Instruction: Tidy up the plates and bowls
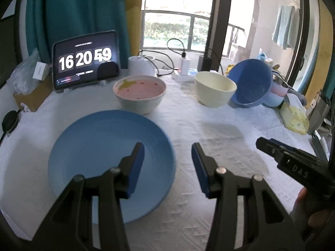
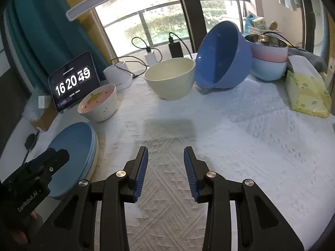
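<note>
The left gripper point(image 1: 167, 152) hangs above the white tablecloth point(image 2: 240, 146) with its jaws parted and nothing between them; its left finger overlaps the blue plate point(image 1: 100, 142), which lies flat at the near left of the table. In the right wrist view a pale rim shows under that plate, and whether it is a second plate cannot be determined. The right gripper point(image 2: 166, 159) is likewise spread and empty above bare cloth. Behind the plate stands a white bowl point(image 1: 139, 96) with a pink interior. Further right, a cream bowl point(image 2: 170, 79) stands upright, and a large blue bowl point(image 2: 224, 56) leans tilted against stacked pink and light-blue bowls point(image 2: 269, 62); the topmost content of that stack appears metallic but is hard to resolve. A yellow tissue pack point(image 2: 307, 92) lies at the right edge. At the rear, a tablet clock point(image 2: 73, 79) has blurred last digits.
</note>
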{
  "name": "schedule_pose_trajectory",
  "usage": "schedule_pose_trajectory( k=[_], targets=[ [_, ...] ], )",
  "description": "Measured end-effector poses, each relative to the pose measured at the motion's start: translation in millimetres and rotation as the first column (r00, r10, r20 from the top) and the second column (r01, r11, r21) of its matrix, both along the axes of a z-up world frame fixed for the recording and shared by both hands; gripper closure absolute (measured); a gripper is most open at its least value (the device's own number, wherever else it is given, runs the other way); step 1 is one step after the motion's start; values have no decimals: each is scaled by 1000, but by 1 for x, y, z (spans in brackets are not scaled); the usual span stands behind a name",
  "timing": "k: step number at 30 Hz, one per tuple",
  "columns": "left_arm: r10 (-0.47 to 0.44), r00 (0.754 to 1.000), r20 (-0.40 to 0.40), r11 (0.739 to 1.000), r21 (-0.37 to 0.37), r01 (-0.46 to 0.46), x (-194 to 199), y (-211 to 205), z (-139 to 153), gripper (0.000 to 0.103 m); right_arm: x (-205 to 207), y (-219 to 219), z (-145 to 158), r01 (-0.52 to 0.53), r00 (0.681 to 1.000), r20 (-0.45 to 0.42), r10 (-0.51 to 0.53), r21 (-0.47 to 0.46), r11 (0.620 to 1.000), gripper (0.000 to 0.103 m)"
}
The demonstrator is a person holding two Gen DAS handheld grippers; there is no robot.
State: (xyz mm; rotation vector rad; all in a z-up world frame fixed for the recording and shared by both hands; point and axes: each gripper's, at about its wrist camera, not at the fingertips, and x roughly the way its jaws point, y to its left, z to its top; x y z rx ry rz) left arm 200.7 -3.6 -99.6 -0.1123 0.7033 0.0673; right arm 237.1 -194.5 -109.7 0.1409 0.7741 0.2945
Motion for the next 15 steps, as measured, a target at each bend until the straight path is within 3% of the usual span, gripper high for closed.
schedule_pose_trajectory(
  k=[15],
  targets=[
    [-84, 996, 15, 996, 25, 83, 28, -41, 3, 55, 16, -35, 2, 40, 999, 21, -41, 11, 999, 66]
  ],
)
